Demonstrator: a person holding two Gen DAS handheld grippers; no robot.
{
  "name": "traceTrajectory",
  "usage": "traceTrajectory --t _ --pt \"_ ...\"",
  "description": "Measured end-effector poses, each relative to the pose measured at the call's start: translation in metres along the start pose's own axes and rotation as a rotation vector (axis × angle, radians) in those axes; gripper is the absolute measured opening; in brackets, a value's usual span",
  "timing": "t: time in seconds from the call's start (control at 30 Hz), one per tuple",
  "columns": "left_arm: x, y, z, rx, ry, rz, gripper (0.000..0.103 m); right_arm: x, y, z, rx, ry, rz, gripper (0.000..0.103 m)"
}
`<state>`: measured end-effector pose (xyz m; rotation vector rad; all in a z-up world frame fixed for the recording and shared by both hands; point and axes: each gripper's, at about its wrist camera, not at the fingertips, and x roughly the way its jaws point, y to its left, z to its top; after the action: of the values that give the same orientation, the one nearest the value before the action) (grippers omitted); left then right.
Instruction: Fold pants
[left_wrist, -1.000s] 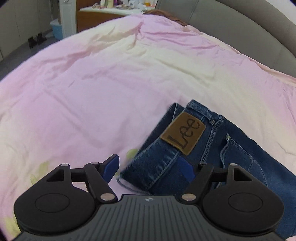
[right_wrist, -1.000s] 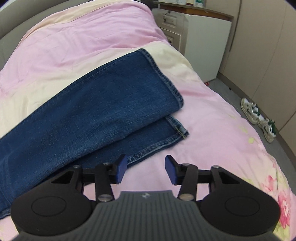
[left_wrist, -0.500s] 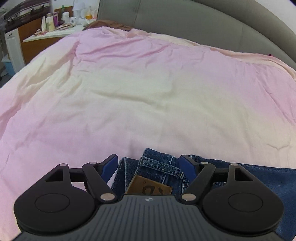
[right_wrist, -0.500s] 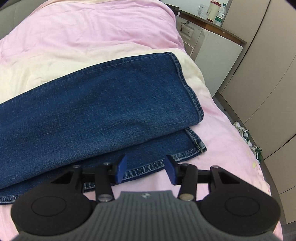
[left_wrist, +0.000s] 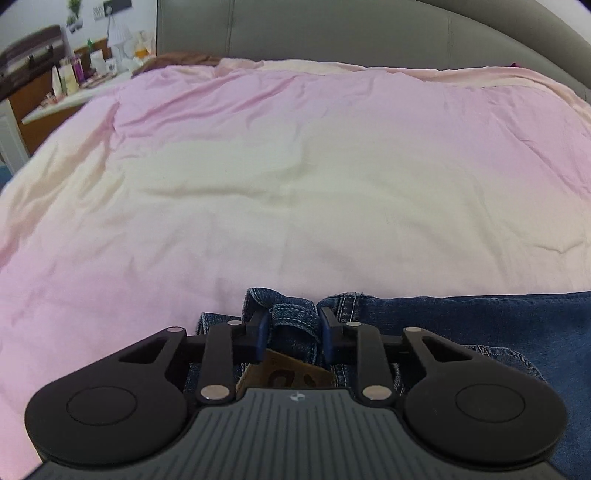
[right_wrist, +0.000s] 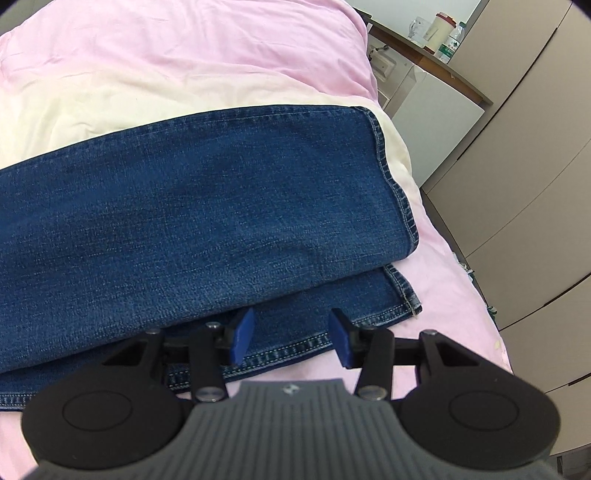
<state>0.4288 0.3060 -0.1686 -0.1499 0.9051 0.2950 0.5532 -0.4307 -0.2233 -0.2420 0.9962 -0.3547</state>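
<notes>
Pants (right_wrist: 207, 206) waistband bunched in left tool (left_wrist: 294, 334), label half hidden; right tool (right_wrist: 291, 341) spread.

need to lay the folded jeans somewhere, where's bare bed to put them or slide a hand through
Widest bare patch: the pink duvet between the jeans' waistband and the grey headboard. A narrower strip lies between the leg hems and the bed's right edge, beside the white cabinet. It is crowded at the jeans themselves, where the left hand-held gripper and right hand-held gripper sit.
</notes>
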Motion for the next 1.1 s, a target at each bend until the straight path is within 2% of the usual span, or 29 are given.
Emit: traceTrajectory --t 0.07,0.2,0.27,0.33,0.4,0.47,0.53,0.63,0.67,0.73,0.83,1.0,1.1 --pt "-0.017 -0.007 -0.001 -0.003 -0.015 0.024 0.024 -0.001 0.000 -0.001 0.002 0.005 -0.002 0.042" --pt "-0.041 -0.006 0.004 0.084 -0.011 0.081 0.023 -0.007 -0.006 -0.004 -0.006 0.003 0.010 0.042" --pt "-0.033 -0.001 0.008 0.085 0.036 0.138 0.023 -0.009 -0.012 -0.006 0.010 0.000 0.021 0.042" --pt "-0.016 -0.005 0.007 0.117 0.088 0.153 0.023 -0.011 -0.020 -0.007 0.041 -0.007 0.040 0.043" --pt "-0.003 -0.012 0.002 0.152 0.071 0.168 0.024 -0.012 -0.025 -0.009 0.056 -0.013 0.058 0.043" --pt "0.009 -0.013 0.000 0.129 0.098 0.181 0.030 -0.011 -0.027 -0.010 0.060 -0.008 0.068 0.043" --pt "0.008 -0.010 -0.005 0.125 0.076 0.196 0.043 -0.011 -0.035 -0.011 0.087 -0.015 0.096 0.043" --pt "-0.013 -0.005 -0.010 0.126 0.023 0.231 0.069 -0.012 -0.060 -0.009 0.198 -0.037 0.147 0.043" --pt "-0.023 -0.004 -0.013 0.123 0.007 0.233 0.071 -0.011 -0.069 -0.008 0.237 -0.040 0.155 0.043" --pt "-0.039 -0.002 -0.017 0.112 0.014 0.215 0.071 -0.006 -0.092 -0.006 0.335 -0.040 0.165 0.043" --pt "-0.056 0.001 -0.027 0.081 0.082 0.203 0.069 0.002 -0.119 -0.004 0.490 -0.061 0.198 0.043" --pt "-0.068 0.025 -0.053 -0.062 0.146 0.167 0.066 0.031 -0.148 -0.008 0.755 -0.070 0.301 0.043" --pt "-0.062 0.029 -0.064 -0.065 0.194 0.188 0.060 0.052 -0.150 -0.008 0.843 -0.055 0.346 0.030"
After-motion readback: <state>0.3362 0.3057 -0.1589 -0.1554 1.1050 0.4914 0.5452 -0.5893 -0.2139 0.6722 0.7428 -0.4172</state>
